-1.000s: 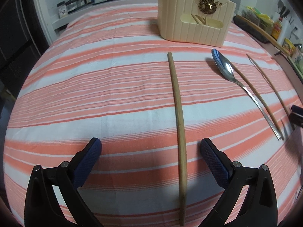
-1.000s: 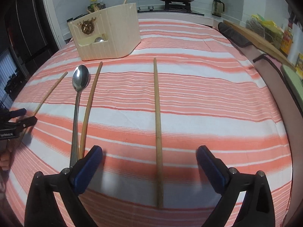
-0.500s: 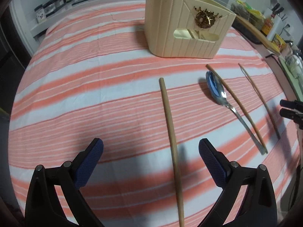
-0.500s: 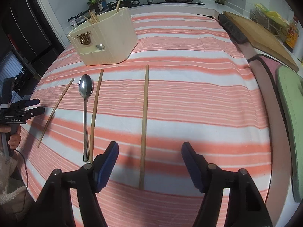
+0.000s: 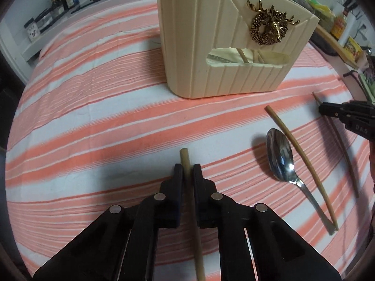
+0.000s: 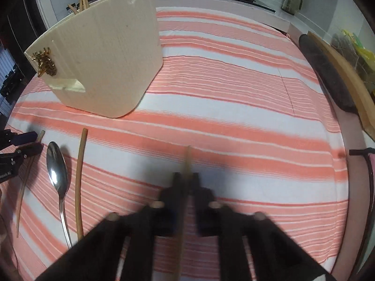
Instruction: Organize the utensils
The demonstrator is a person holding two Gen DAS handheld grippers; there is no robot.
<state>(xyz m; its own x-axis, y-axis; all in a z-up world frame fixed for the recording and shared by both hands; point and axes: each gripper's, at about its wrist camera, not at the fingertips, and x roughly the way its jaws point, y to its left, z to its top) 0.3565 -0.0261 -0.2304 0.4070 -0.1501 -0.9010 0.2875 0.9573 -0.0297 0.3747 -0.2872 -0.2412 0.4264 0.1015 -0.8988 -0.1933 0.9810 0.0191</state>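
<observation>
Left wrist view: the left tool (image 5: 187, 172) is clenched on a pale, round-sectioned bamboo chopstick (image 5: 185, 161), its blunt end poking out just past the dark pads; the jaws have just been closing, and the stick now sits pinched between them. Beneath lies a cotton-looking tablecloth (image 5: 93, 117) in coral and white stripes, faintly creased, covering the worktop. Toward the far edge stands the utensil holder (image 5: 211, 46), a cream plastic caddy with vertical ribbing, rounded corners and a slot-shaped window low in its front through which thin sticks show. A brass-coloured stag-head wreath ornament (image 5: 269, 25) is fixed to its face. Toward the right edge a polished steel spoon (image 5: 281, 159) lies bowl-up, just beside a slightly bowed second chopstick (image 5: 302, 159) whose near end crosses the spoon handle.

In the right wrist view, blurred, the right tool (image 6: 186, 180) is likewise clamped on a slender tan chopstick (image 6: 187, 159); its jaws have also just been closing on it. The caddy's smooth side wall (image 6: 112, 53) rises toward the far left corner, wooden stick tips (image 6: 80, 2) protruding from its top. A long dark oval board (image 6: 328, 70) lies along the right edge.
</observation>
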